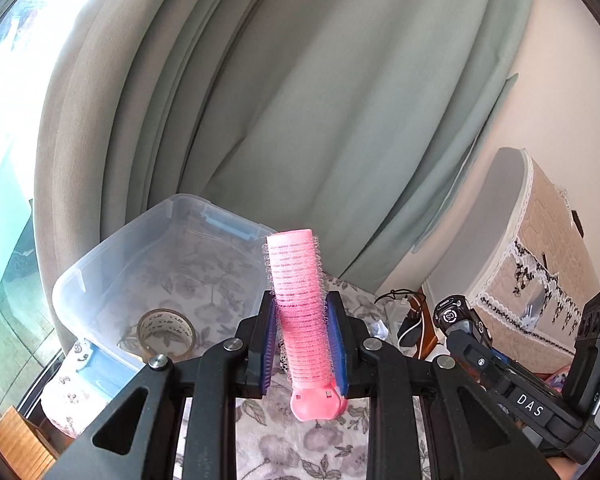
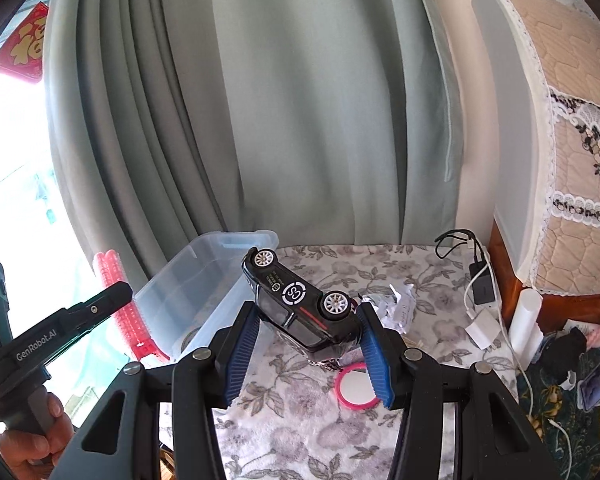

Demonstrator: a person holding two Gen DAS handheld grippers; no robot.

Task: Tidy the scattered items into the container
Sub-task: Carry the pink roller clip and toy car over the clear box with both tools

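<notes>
1. Left wrist view: the left hand-held gripper (image 1: 303,344) is clamped on a pink hair roller (image 1: 300,304), its blue pads pressing the roller's lower half from both sides. The roller stands nearly upright, tilted slightly left at the top, with its pink clip end (image 1: 315,402) sticking out below the pads.
2. Same view: a clear plastic container (image 1: 100,264) with blue latches sits on the floral-covered table (image 1: 300,448), just left of and behind the gripper. A roll of tape (image 1: 166,334) lies inside it, near the front wall.
3. Same view: at the right, the right hand-held gripper (image 1: 472,340) shows from the side, with a black toy car (image 1: 454,314) at its tip. A grey-green curtain (image 1: 300,100) fills the background.
4. Right wrist view: the right hand-held gripper (image 2: 308,344) holds the black toy car (image 2: 300,304) between its blue pads. The car is lifted off the table (image 2: 284,420) and turned so that its underside and two white wheels face the camera, its length running diagonally from upper left to lower right.
5. Same view: the container (image 2: 204,280) is left of the car, which overlaps its right rim in the picture. A round pink mirror (image 2: 356,388) lies on the table below the right pad, crumpled paper (image 2: 396,304) beyond it, and chargers with cables (image 2: 480,292) near the far right edge.
6. Same view: the left hand-held gripper (image 2: 128,304) appears at the left with the roller (image 2: 112,276) in it, beside the container.
</notes>
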